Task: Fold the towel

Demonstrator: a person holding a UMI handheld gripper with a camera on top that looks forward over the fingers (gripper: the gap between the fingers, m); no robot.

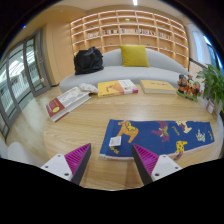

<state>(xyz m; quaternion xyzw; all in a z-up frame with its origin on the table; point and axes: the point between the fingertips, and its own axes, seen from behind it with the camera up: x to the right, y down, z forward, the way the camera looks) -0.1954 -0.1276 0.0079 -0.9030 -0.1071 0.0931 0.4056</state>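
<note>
gripper view: looking forward along the gripper (112, 160), fingers spread wide apart, pink pads (72, 158) facing inward, nothing held and nothing between them. hovering above a light wooden table (95, 115).

just ahead of the fingers, slightly toward the right one: the towel (160, 135), dark blue with orange, yellow and white animal figures, lying flat and spread out on the table, unfolded. near edge close to the right fingertip, contact not clear.

beyond the towel, farther across the table: an open book (68, 100) with a red cover edge off to the left, a picture book (117, 88) near the middle, a flat yellowish book (158, 86) next to it, small toy figures (187, 87) to the right of that. green plant (212, 82) at the far right.

behind the table: a grey sofa (120, 70) with a black bag (88, 60) and a yellow cushion (135, 55) on it. wooden bookshelves (130, 30) along the back wall, windows (20, 70) on the left side.
</note>
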